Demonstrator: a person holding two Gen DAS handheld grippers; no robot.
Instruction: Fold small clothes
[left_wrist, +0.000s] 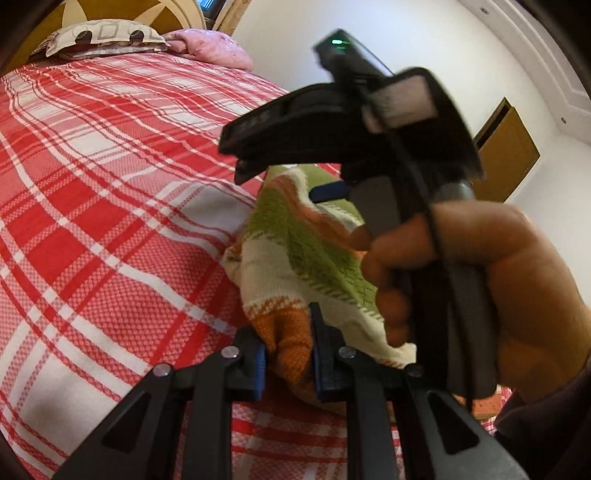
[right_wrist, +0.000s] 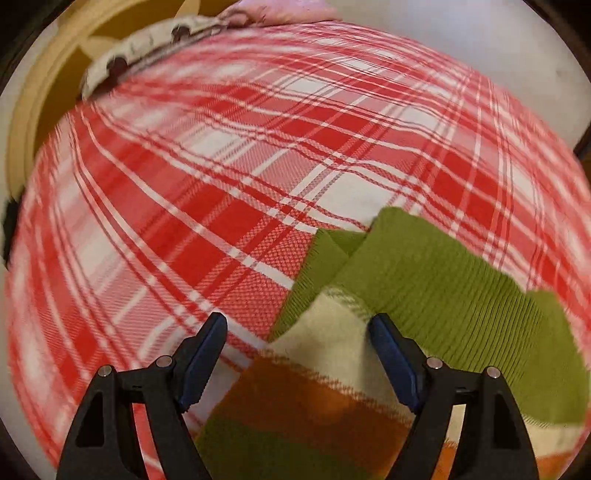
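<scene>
While the knitted sweater (left_wrist: 295, 254) lies bunched on the red-and-white plaid bedspread (left_wrist: 110, 206), the left gripper (left_wrist: 288, 365) has its blue-padded fingers (left_wrist: 259, 373) drawn in narrow, pinching an orange fold of the knit between them. From that fold the sweater rises in bands of cream, green and orange toward the other tool.

Seen from the left wrist camera, the right gripper (left_wrist: 255, 155) hovers above the garment, gripped by the person's right hand (left_wrist: 480, 280), with a small green light glowing on its top. Its tips look near each other from this side, though blur makes them hard to read.

From the right wrist camera, the right gripper (right_wrist: 297, 350) stands with its fingers (right_wrist: 201, 360) spread wide, nothing held between them. Below that gap sits the cream part of the sweater (right_wrist: 424, 284), with the ribbed green edge just past the right-hand finger and orange stripes nearer the lens. The bedspread (right_wrist: 221, 184) fills most of that blurred view.

At the head of the bed rest a patterned pillow (left_wrist: 103, 37) and a pink pillow (left_wrist: 214, 48), against a wooden headboard (left_wrist: 44, 14). A brown door (left_wrist: 506, 151) shows in the white wall.
</scene>
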